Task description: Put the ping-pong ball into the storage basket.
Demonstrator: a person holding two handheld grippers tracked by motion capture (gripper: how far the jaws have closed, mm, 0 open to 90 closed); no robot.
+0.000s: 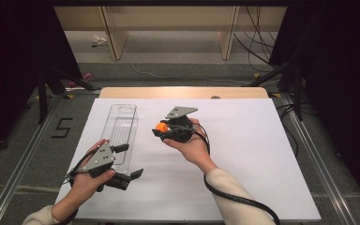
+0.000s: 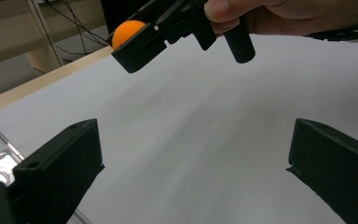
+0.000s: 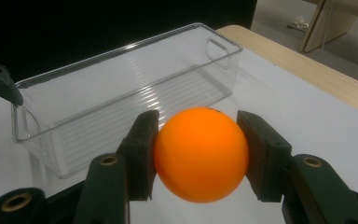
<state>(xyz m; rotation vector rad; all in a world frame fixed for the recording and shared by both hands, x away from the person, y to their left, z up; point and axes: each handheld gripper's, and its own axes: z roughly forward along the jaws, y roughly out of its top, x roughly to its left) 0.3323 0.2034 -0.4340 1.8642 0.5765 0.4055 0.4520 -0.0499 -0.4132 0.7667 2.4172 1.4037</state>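
Our right tongs (image 1: 161, 127) are clamped on the orange ball (image 1: 161, 126), centre frame. The clear bin (image 1: 122, 126) lies just left, long axis running up-frame. Our left tongs (image 1: 127, 161), jaws apart, hover at its lower end.

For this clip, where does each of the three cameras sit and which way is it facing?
High view: above the person's side, looking forward and down on the white table; both forearms, left hand-held gripper, right hand-held gripper.
Left gripper view: along its own open jaws across the table toward the right hand-held gripper and its hand.
Right gripper view: along its jaws, clamped on the orange ball, toward the clear bin.
Shared: all three show the ball.
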